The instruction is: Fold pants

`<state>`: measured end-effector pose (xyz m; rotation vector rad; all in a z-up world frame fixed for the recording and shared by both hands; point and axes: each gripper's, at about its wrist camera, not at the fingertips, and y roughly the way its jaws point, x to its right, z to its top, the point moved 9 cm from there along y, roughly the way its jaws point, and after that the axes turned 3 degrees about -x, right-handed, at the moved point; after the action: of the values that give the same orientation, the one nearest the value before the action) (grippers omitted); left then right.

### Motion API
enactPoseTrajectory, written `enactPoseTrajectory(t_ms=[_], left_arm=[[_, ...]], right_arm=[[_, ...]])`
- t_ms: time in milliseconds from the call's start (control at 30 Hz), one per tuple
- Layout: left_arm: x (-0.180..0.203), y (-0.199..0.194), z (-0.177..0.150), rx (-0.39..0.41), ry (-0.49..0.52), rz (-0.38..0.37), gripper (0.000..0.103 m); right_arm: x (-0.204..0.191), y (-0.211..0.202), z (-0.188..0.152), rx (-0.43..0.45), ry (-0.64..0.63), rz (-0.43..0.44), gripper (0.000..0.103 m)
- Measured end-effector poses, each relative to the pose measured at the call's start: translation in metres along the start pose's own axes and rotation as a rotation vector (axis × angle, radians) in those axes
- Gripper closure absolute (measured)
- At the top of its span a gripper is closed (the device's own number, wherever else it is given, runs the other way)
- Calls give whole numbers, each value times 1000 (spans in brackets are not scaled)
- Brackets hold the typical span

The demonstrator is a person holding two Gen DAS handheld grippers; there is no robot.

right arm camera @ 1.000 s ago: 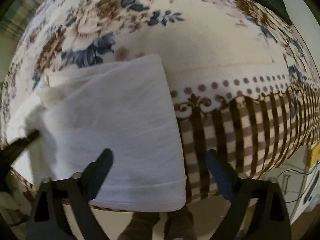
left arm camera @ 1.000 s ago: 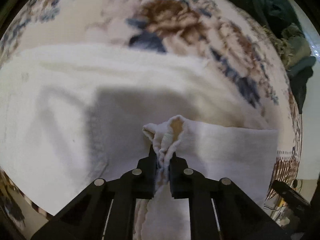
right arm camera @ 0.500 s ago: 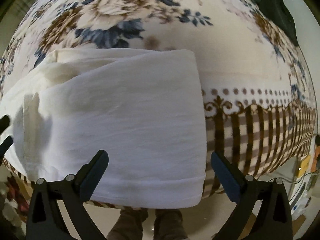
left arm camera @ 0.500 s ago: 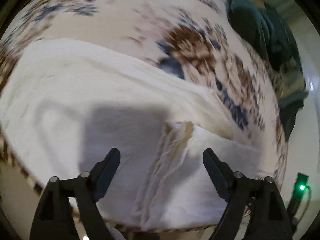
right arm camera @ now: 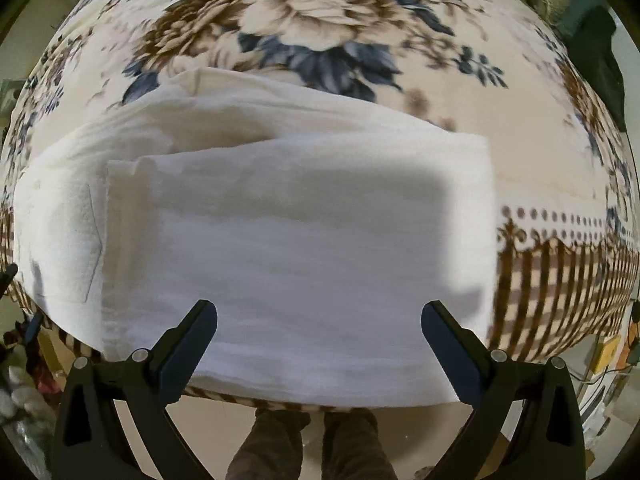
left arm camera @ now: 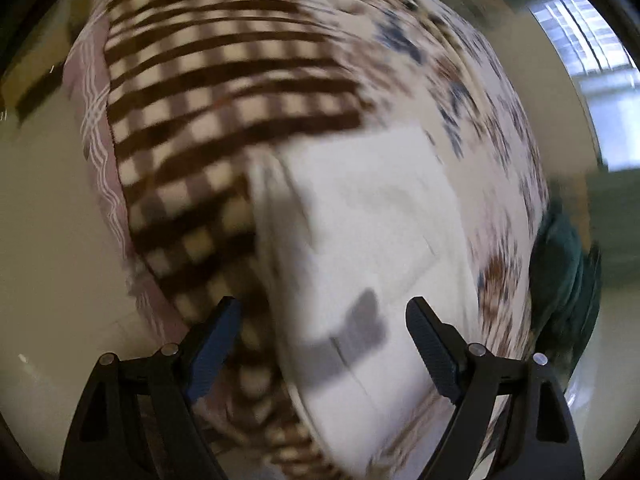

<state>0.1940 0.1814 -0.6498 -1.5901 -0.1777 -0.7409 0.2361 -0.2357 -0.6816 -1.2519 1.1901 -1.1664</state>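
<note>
The white pants (right arm camera: 304, 240) lie folded on the flowered blanket (right arm camera: 320, 20), one layer lapped over another, with a pocket seam showing at the left. My right gripper (right arm camera: 319, 312) hangs open above their near edge and holds nothing. In the blurred left wrist view the pants (left arm camera: 372, 216) show as a white block beside the checked border, and my left gripper (left arm camera: 323, 312) stands open above their end, apart from the cloth.
The blanket's brown checked border (right arm camera: 560, 280) runs along the near edge and drapes over the side (left arm camera: 224, 92). A dark green garment (left arm camera: 560, 272) lies at the far side. A person's trouser legs (right arm camera: 308, 440) stand by the edge. Pale floor (left arm camera: 44, 220) lies beyond.
My left gripper let go of the bunched pants edge, opened, rolled and swung sideways over the checked border. My right gripper moved left over the folded pants, staying open.
</note>
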Motion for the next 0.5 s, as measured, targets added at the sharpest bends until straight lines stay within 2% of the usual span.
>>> enactPoseTrajectory(t_ms=[100, 200, 233, 300, 333, 400, 500], left_arm=[[-5, 18, 19, -2, -66, -21, 19], [-4, 31, 32, -1, -88, -43, 22], [-1, 31, 36, 14, -81, -40, 35], [3, 27, 37, 30, -58, -19, 54], [4, 22, 35, 40, -50, -23, 59], [3, 11, 30, 53, -45, -47, 66], [3, 1, 21, 49, -41, -80, 66]], right_arm=[[-14, 0, 7, 5, -8, -12, 0], [-20, 1, 12, 1, -3, -23, 0], [-21, 2, 13, -4, 5, -22, 0], [-24, 4, 15, -12, 18, -17, 0], [-23, 5, 18, -13, 21, -15, 0], [-24, 5, 20, -13, 28, -18, 0], [-24, 9, 20, -25, 47, -10, 0]])
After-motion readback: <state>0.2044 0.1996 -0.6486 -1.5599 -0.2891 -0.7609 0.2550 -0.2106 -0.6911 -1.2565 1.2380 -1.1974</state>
